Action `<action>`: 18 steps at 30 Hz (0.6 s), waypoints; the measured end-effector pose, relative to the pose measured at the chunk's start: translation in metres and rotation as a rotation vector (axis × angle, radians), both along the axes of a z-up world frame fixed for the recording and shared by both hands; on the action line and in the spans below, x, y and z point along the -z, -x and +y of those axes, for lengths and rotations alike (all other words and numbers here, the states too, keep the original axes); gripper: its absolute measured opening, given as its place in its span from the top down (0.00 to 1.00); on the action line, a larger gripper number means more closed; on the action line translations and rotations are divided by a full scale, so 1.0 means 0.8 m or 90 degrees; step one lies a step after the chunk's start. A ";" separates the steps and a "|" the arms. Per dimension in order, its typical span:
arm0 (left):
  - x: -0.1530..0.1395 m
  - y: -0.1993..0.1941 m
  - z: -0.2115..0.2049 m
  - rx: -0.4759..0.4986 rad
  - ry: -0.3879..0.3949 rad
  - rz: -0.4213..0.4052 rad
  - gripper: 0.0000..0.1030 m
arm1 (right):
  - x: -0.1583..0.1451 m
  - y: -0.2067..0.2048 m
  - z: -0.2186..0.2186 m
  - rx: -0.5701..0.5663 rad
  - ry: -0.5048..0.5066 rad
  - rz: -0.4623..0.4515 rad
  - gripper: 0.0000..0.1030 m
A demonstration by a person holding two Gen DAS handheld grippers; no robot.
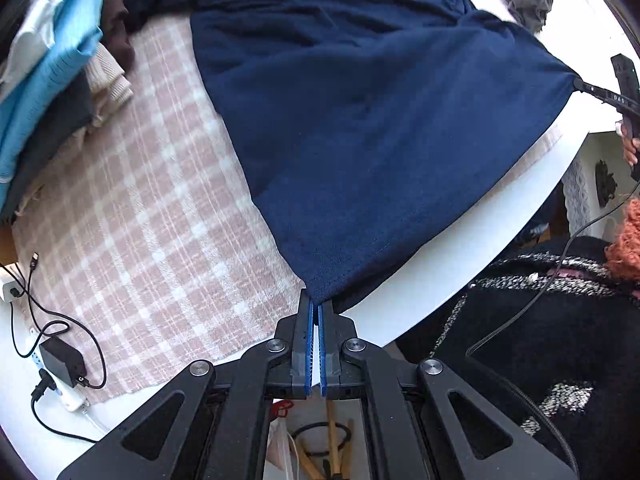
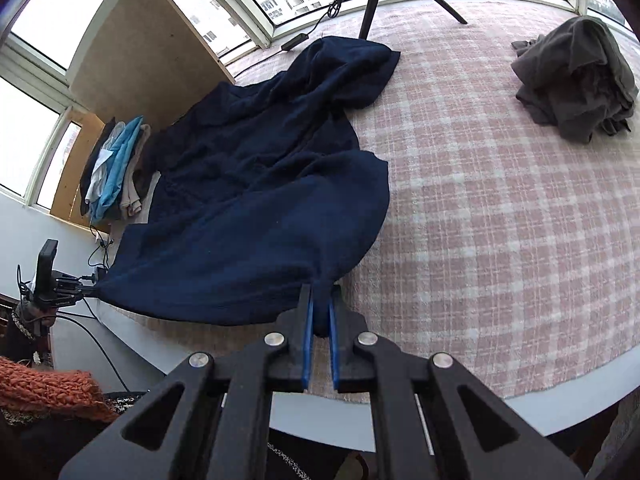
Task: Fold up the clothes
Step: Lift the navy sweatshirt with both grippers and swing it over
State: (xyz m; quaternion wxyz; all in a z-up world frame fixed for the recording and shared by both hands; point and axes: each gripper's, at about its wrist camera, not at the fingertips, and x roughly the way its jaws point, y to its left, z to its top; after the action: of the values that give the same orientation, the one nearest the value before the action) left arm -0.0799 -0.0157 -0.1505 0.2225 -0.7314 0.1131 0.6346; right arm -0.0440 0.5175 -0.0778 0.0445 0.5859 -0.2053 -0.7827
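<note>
So the navy garment (image 1: 360, 120) is spread over the pink checked cloth (image 1: 152, 208) on the white table (image 1: 460, 264), hem stretched along the near edge. Left gripper (image 1: 315, 304) is pinched tight on one hem corner, right gripper (image 2: 320, 304) is clamped on the other with fabric bunched between its blue pads. Folded stack (image 1: 52, 80) sits off to the side, and a grey heap (image 2: 576, 76), maybe another shirt, lies well apart

Garment (image 2: 256, 200) on tablecloth (image 2: 500, 220), pile (image 2: 576, 76) apart
</note>
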 end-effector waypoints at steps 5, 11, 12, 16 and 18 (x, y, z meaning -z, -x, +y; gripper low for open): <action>0.060 -0.023 -0.005 0.027 0.016 -0.044 0.85 | 0.060 -0.021 -0.022 -0.026 -0.091 -0.077 0.94; 0.024 -0.038 -0.023 -0.031 -0.027 0.013 0.71 | 0.076 -0.029 -0.023 -0.047 -0.114 -0.081 0.94; 0.028 -0.033 -0.022 -0.047 -0.032 0.018 0.71 | 0.077 -0.030 -0.021 -0.048 -0.117 -0.081 0.94; 0.061 -0.017 -0.012 -0.110 -0.059 0.001 0.71 | 0.075 -0.030 -0.018 -0.064 -0.112 -0.067 0.94; 0.080 -0.012 -0.006 -0.135 -0.064 -0.020 0.73 | 0.074 -0.029 -0.019 -0.074 -0.110 -0.058 0.94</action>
State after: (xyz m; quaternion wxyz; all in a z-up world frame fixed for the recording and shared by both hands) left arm -0.0700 -0.0203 -0.2149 0.1920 -0.7369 -0.0004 0.6482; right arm -0.0208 0.5025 -0.1366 0.0296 0.6333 -0.1049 -0.7662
